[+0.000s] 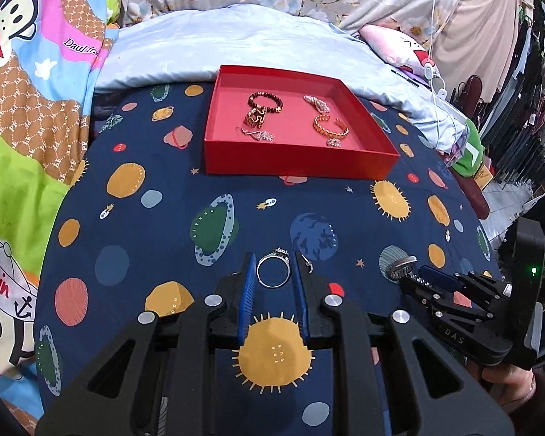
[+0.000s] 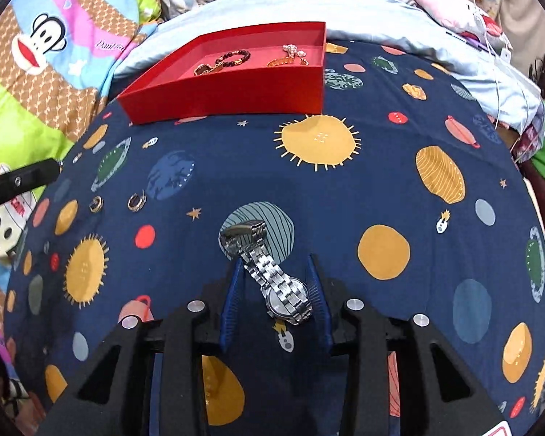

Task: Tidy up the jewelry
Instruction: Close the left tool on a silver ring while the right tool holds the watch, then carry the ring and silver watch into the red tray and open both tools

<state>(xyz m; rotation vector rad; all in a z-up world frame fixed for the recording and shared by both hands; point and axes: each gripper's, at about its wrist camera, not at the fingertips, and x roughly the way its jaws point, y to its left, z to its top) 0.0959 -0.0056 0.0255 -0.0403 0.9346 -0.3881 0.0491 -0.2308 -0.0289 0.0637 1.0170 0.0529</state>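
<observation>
Jewelry already gathered — a dark beaded bracelet point(image 1: 266, 103), an orange woven cuff point(image 1: 330, 126) and small silver pieces — lies in the shallow red cardboard tray point(image 1: 298, 161) at the far edge of the navy planet-print bedspread point(image 1: 163, 225), with a wide stretch of bare cloth between tray and tools. Left gripper point(image 1: 273, 267) stands with its ribbed blue pads slightly apart around a thin silver ring point(image 1: 273, 271) lying flat, the ring just clear of both pads. Right gripper point(image 2: 274, 283) is parted around a silver link-band wristwatch point(image 2: 272, 272); whether its pads press the watch cannot be told.
</observation>
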